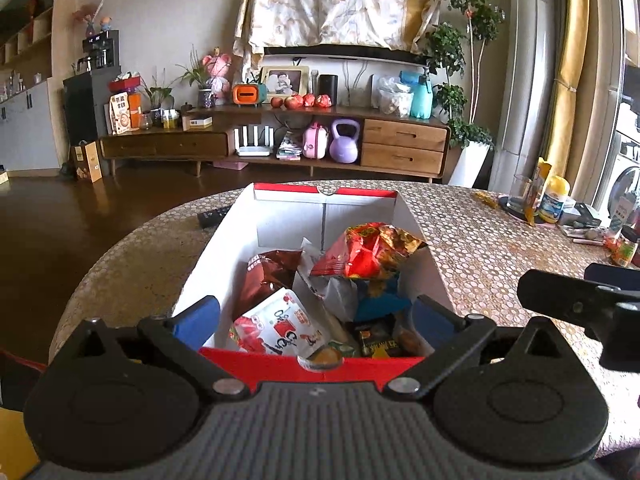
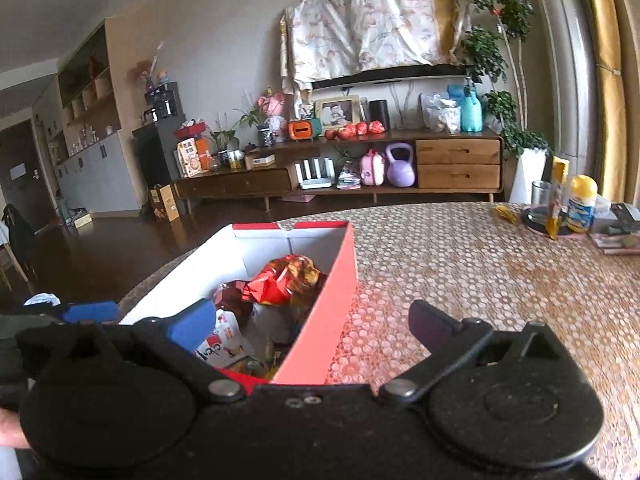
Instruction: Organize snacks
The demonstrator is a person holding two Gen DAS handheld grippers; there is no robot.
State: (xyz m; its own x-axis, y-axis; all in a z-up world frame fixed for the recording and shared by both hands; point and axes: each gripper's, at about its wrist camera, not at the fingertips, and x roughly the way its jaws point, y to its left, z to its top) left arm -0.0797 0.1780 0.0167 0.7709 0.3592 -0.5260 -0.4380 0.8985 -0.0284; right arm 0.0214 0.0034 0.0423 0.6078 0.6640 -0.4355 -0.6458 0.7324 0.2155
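A red box (image 1: 312,366) with white inner walls stands on the round table (image 1: 500,248), full of snacks. On top lies a red-and-yellow bag (image 1: 368,252), with a brown bag (image 1: 268,276) and a white-and-red pouch (image 1: 280,328) nearer to me. My left gripper (image 1: 316,320) is open over the box's near end, one blue pad at each side wall, holding nothing. My right gripper (image 2: 312,324) is open and empty. It straddles the box's red right wall (image 2: 320,328), with one finger over the snacks and the other over the table. Its black body (image 1: 560,304) shows in the left wrist view.
A dark remote (image 1: 212,216) lies left of the box's far end. A glass (image 1: 520,196), a yellow-capped bottle (image 1: 554,200), a small jar (image 1: 626,248) and other small items crowd the table's far right. The table edge curves close on the left.
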